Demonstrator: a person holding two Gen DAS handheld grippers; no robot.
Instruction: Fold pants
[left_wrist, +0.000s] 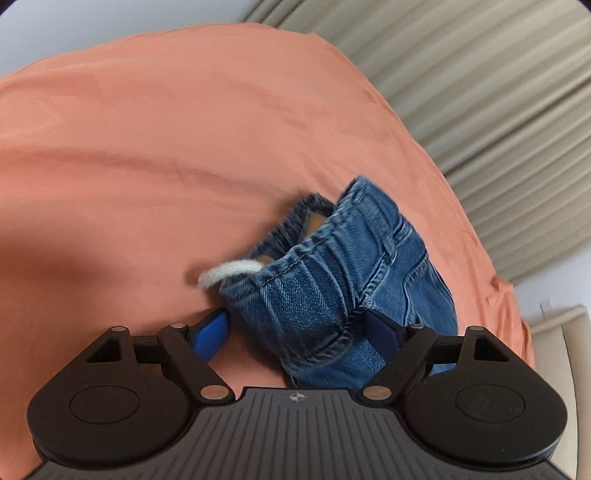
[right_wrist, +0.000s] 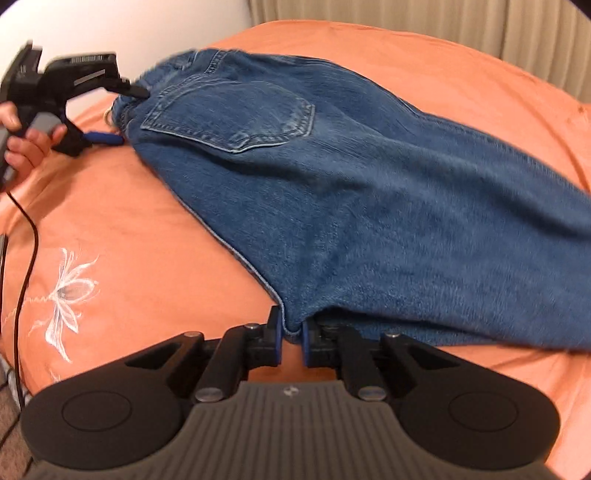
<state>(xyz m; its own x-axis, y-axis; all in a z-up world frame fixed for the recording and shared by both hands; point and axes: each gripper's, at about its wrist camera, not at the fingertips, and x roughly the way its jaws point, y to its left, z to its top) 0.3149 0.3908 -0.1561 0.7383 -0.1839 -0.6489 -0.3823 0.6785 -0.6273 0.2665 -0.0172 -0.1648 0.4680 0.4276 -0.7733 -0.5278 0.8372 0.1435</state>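
Blue jeans (right_wrist: 369, 203) lie back pocket up on an orange bedspread (right_wrist: 147, 240). My right gripper (right_wrist: 291, 334) is shut on the near corner of the denim at the crotch seam, the cloth pinched between its blue pads. My left gripper (left_wrist: 297, 328) stands wide open astride the bunched waistband of the jeans (left_wrist: 332, 280), one blue finger (left_wrist: 212, 334) on each side, not squeezing. From the right wrist view the left gripper (right_wrist: 129, 116) sits at the waistband's far left end, held by a hand (right_wrist: 22, 144).
A whitish loop (left_wrist: 229, 271) pokes out of the waistband. Beige curtains (left_wrist: 480, 92) hang behind the bed. A black cable (right_wrist: 31, 229) trails down the left side over the bedspread, near a white embroidered flower (right_wrist: 70, 291).
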